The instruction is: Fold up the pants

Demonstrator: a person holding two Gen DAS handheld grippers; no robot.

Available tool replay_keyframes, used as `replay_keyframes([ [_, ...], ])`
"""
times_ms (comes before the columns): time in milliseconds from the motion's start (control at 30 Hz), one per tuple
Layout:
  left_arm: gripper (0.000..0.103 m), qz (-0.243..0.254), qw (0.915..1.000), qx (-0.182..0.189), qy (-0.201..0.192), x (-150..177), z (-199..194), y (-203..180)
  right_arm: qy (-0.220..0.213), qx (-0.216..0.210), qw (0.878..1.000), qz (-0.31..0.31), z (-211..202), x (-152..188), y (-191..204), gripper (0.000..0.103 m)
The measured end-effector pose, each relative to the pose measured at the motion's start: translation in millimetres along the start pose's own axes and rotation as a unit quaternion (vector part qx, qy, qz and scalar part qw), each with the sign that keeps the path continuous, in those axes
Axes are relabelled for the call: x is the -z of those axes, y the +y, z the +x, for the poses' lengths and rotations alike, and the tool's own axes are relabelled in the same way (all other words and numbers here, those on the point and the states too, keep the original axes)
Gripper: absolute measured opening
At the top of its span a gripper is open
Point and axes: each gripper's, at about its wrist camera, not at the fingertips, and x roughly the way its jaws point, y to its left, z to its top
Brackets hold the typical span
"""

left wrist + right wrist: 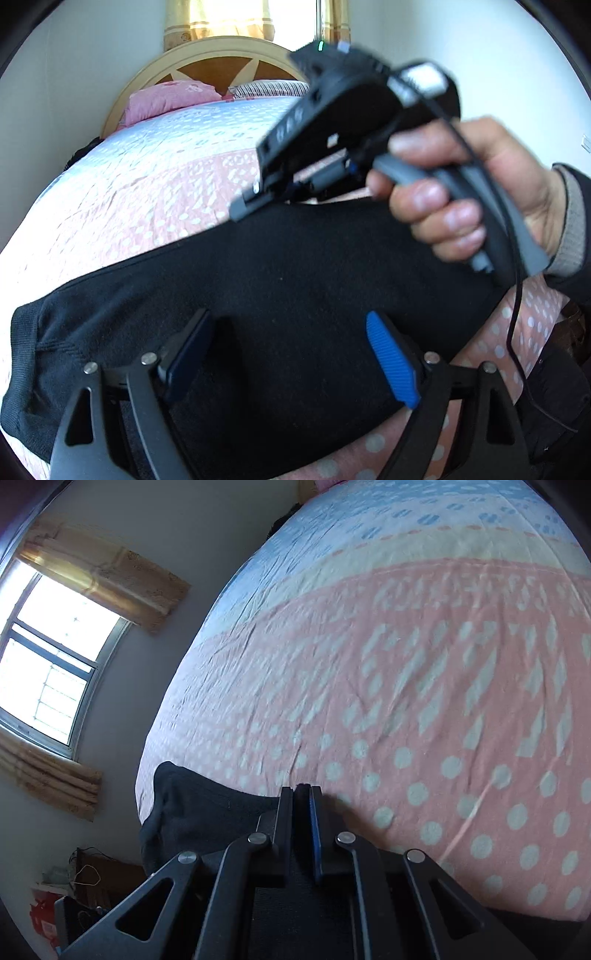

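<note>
The left gripper [291,354] is wide open over the black pants [277,280] on the bed [147,192], while the right gripper [303,794] pinches their edge tight.

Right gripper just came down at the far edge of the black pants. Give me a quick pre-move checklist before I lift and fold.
1. Right gripper shut: ok, its jaws are together at the edge of the black pants.
2. Fabric actually caught between its pads: cannot tell; only a dark sliver shows at the tips.
3. Left gripper open and off the cloth: ok, its jaws stand wide over the pants with nothing pinched.
4. Pants lying flat: ok, spread smooth across the bedspread.
5. Landing area free: ok, the bedspread beyond the pants is bare.
6. Cable clear of the fold: not ok, it hangs from the right hand near the pants' edge.
</note>
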Motion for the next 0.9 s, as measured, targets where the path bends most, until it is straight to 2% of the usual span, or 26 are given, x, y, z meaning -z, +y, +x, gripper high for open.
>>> replay_keyframes([
  [67,0.087,-0.002,1.0,0.004,-0.002,-0.2,-0.7,1.7,0.001,-0.011,1.0,0.013,-6.1,2.6,0.5,0.011],
  [167,0.088,-0.001,1.0,0.002,-0.006,-2.8,2.5,6.7,-0.021,0.005,1.0,0.007,-35.7,12.3,-3.3,0.027],
  [200,0.088,-0.001,1.0,0.001,-0.008,-3.0,1.9,6.8,-0.03,0.011,0.999,0.006,-51.4,17.6,-8.3,0.036],
  [233,0.088,-0.002,1.0,0.0,-0.009,-2.6,1.1,6.8,-0.04,0.015,0.999,0.009,-69.0,23.5,-16.3,0.038],
  [333,0.088,-0.006,0.9997,-0.011,-0.019,0.4,-7.6,-0.1,-0.076,0.041,0.996,0.02,-127.1,40.6,-46.8,0.038],
  [433,0.088,-0.021,0.9987,0.011,-0.045,-5.6,-17.4,-8.3,-0.121,0.077,0.989,0.042,-189.7,69.8,-81.4,0.038],
  [533,0.088,0.008,0.998,0.027,-0.056,-17.0,-18.3,-28.8,-0.144,0.13,0.979,0.06,-243.0,103.5,-111.2,0.038],
  [633,0.088,0.025,0.9973,0.049,-0.049,-24.3,-11.0,-47.5,-0.153,0.201,0.964,0.088,-292.1,145.6,-145.6,0.039],
  [767,0.088,0.064,0.9944,0.076,-0.035,-30.6,-0.8,-80.2,-0.171,0.208,0.954,0.13,-335.5,192.3,-176.3,0.039],
  [833,0.088,0.092,0.992,0.083,-0.026,-30.0,5.9,-96.1,-0.168,0.229,0.948,0.143,-341.7,208.1,-187.2,0.039],
  [900,0.088,0.106,0.991,0.082,-0.008,-30.8,13.7,-109.6,-0.181,0.214,0.948,0.151,-351.9,223.3,-197.8,0.039],
])
